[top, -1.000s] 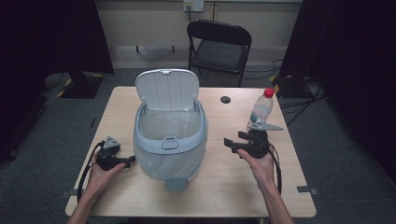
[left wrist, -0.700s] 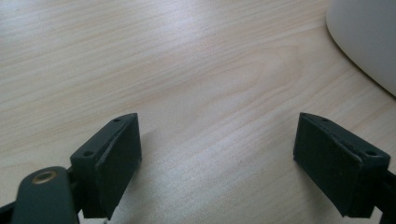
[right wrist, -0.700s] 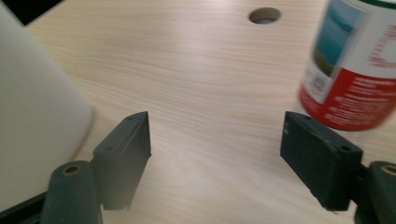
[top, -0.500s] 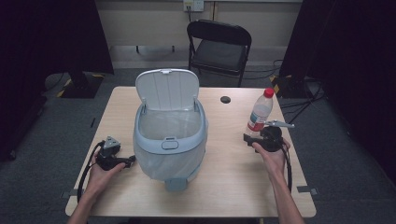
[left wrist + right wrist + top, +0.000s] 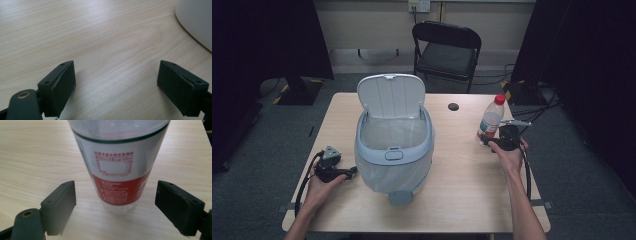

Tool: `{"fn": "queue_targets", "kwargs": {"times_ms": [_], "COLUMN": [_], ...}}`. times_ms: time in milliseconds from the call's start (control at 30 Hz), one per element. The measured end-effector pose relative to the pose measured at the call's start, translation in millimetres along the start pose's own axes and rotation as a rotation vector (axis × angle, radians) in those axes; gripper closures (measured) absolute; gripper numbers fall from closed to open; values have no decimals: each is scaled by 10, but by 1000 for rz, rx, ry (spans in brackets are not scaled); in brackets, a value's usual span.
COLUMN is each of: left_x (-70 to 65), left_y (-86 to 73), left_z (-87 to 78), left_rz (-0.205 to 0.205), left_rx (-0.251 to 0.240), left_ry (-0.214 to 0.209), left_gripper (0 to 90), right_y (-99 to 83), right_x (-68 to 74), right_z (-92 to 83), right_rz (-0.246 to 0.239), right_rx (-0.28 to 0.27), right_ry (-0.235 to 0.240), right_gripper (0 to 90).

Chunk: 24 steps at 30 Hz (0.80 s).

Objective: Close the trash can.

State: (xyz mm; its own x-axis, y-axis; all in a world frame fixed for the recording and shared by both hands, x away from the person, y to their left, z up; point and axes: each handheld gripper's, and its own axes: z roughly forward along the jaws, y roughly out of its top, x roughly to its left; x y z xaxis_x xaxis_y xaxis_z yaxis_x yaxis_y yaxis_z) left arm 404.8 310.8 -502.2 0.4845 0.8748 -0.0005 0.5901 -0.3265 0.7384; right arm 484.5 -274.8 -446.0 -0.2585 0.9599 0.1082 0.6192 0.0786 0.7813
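Right gripper [image 5: 490,140] at base of plastic bottle [image 5: 490,118], jaws just opened wide, bottle upright between them, pads clear: lined up for grasp. Left gripper [image 5: 346,171] idle, agape, empty, beside open-lidded bin [image 5: 395,145].

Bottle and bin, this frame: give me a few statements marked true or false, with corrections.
1. The bottle stands upright on the table. True.
2. The right gripper is clamped on the bottle. False: its jaws, which have just been opening, stand wide on either side, not touching it.
3. The bin has its lid up. True.
4. The left gripper holds the bin. False: it is open over bare table beside it.
5. The bottle cap is blue. False: red.
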Motion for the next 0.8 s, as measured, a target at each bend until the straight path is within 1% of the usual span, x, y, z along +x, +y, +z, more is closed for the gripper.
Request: {"fn": "queue_targets", "kwargs": {"times_ms": [33, 67, 100, 133, 167, 200, 300, 333, 367, 400, 433, 467, 567, 600, 700, 733, 800], "left_x": [-4, -1, -4, -1, -1, 0, -4, -4, -4, -1, -3, -1, -4, 0, -4, 0, -4], "left_y": [-1, 0, 0, 0, 0, 0, 0, -1, 0, 0, 0, 0, -1, 0, 0, 0, -1], "left_z": [2, 0, 2, 0, 0, 0, 2, 3, 2, 0, 1, 0, 3, 0, 2, -1, 2], "left_rz": [-6, -1, -5, -2, -1, 0, -6, -6, -5, -1, -4, -1, -6, 0, -5, 0, -5], "left_rx": [-3, 0, -3, 0, 0, 0, -3, -3, -3, 0, -3, 0, -3, 0, -3, 0, -3], "left_ry": [0, 0, 0, 0, -1, 0, 0, 0, 2, 0, 1, -1, -1, 1, 1, 1, 0], "left_gripper": [146, 147, 147, 147, 147, 146, 147, 146, 146, 147, 147, 147, 147, 147, 146, 147, 147], "right_y": [6, 12, 18, 26, 39, 59, 110, 123, 136, 136, 130, 122, 101, 91, 48, 28, -18], "right_x": [-9, -14, -15, -15, -20, -21, -11, 5, 22, 30, 33, 35, 49, 58, 111, 133, 176], "right_z": [19, 40, 59, 82, 104, 135, 207, 225, 257, 273, 292, 300, 287, 274, 218, 190, 134], "right_rz": [1, -8, -18, -19, -19, -23, -16, -28, -43, -43, -45, -41, -38, -43, -55, -59, -67], "right_rx": [1, -4, -16, -23, -20, -31, -35, -39, -32, -30, -28, -29, -36, -34, -26, -22, -19], "right_ry": [5, -2, -7, -6, -14, -39, -33, -26, -51, -43, -48, -51, -57, -54, -42, -36, -20], "right_gripper": [163, 162, 162, 156, 148, 146, 152, 156, 175, 216, 258, 261, 267, 268, 270, 270, 270]}}
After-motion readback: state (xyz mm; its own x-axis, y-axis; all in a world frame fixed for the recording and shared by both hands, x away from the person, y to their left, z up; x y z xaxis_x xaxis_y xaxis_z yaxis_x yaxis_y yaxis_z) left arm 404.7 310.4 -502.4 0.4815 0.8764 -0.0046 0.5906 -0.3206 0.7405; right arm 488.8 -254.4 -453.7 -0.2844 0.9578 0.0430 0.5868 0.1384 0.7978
